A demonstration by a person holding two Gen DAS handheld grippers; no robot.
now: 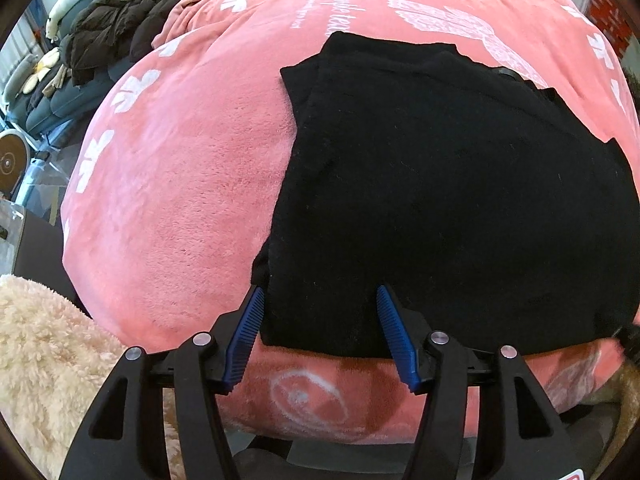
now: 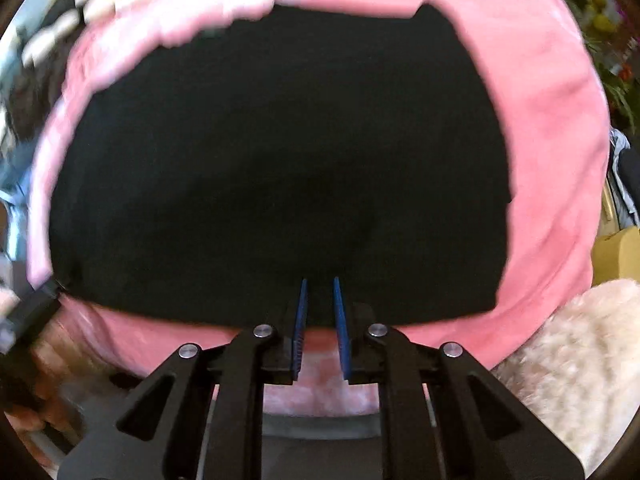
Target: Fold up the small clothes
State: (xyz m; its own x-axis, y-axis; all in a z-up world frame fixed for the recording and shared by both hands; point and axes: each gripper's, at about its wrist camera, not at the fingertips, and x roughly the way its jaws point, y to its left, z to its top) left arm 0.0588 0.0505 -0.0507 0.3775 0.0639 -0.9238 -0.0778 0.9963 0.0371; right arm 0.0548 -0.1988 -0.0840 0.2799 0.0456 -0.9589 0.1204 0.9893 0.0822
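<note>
Folded black knit garment [image 1: 460,200] on pink fleece blanket [image 1: 180,184], left claw [image 1: 320,300] wide open astride its near edge, right claw [image 2: 320,300] nearly closed there (grip unclear).

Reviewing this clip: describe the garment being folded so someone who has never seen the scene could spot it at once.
Start from the big pink fleece blanket with white prints that covers the work surface. On its right half, reaching the near edge, lies the black garment, flat and already folded over itself in layers. It is the only plain black piece on the pink; the dark puffer jacket sits off the blanket at far left.
</note>
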